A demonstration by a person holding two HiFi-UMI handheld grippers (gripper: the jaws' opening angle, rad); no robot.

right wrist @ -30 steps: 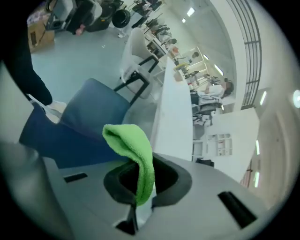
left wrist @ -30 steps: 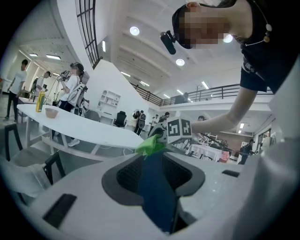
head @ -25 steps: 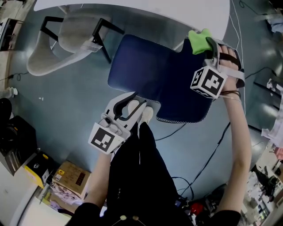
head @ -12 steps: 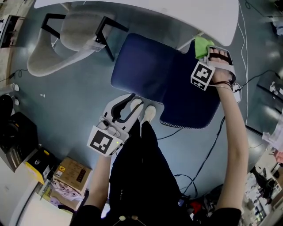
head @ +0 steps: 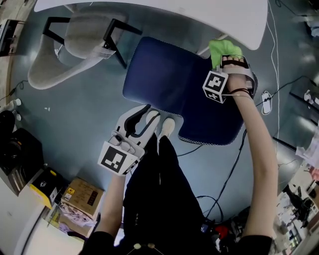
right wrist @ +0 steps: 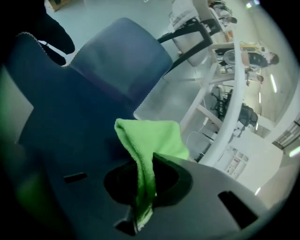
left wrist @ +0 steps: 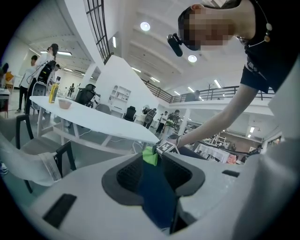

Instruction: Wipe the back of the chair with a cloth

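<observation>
The blue chair (head: 164,74) lies under me, its back (head: 214,117) running to the lower right. My right gripper (head: 227,60) is at the far top edge of that back, shut on a bright green cloth (head: 224,49). In the right gripper view the cloth (right wrist: 150,140) hangs pinched in the gripper (right wrist: 143,183), over the blue chair (right wrist: 93,79). My left gripper (head: 152,113) is open by the chair's near edge, holding nothing. In the left gripper view that gripper (left wrist: 152,176) frames the blue chair (left wrist: 157,197) and the green cloth (left wrist: 150,156) beyond.
A white table (head: 149,10) runs along the top. A grey chair with black arms (head: 75,45) stands at the upper left. A person's white shoes (head: 167,127) are beside the left gripper. A cardboard box (head: 82,196) and cables (head: 234,169) lie on the floor.
My right gripper with the green cloth has shifted a little left along the top of the chair back. The left gripper has barely moved.
</observation>
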